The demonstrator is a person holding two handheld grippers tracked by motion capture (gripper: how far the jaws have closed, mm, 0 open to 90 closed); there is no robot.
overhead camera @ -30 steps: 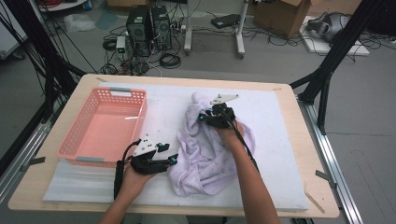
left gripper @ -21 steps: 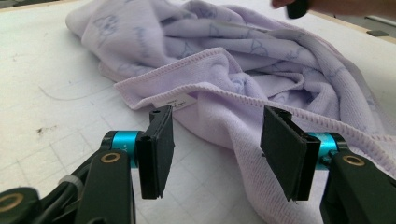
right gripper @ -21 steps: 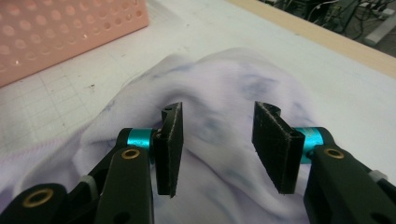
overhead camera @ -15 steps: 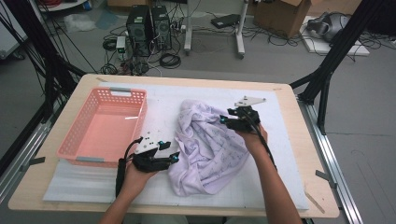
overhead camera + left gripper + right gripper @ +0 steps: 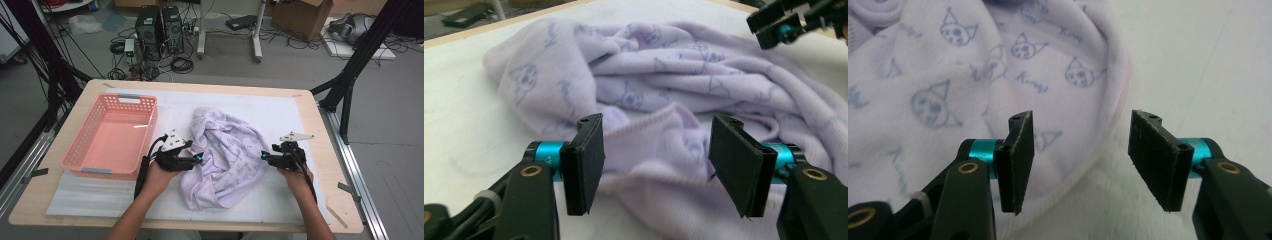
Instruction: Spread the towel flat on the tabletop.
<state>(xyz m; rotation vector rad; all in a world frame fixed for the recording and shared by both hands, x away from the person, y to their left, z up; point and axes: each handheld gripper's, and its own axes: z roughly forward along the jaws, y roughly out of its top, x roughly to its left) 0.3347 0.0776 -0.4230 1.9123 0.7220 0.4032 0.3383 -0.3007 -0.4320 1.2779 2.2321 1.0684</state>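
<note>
A lilac garment (image 5: 227,157) printed with small cat faces lies crumpled on the white mat. My left gripper (image 5: 199,159) sits at its left edge, open, jaws spread over a ribbed fold of the garment (image 5: 659,145). My right gripper (image 5: 264,156) is at the cloth's right edge, open too. In the right gripper view the hem of the garment (image 5: 1058,95) curves between the two spread jaws, nothing pinched. The right gripper (image 5: 786,22) also shows far off in the left gripper view, across the cloth.
A pink plastic basket (image 5: 80,147) stands on the left of the mat, nothing in it. The wooden table (image 5: 320,125) rim frames the white mat (image 5: 280,107). Computer towers, cables and boxes lie on the floor beyond the table.
My right gripper has moved from the cloth's upper middle out to its right edge and down toward the person, spreading the garment wider. The left gripper stayed near the left edge.
</note>
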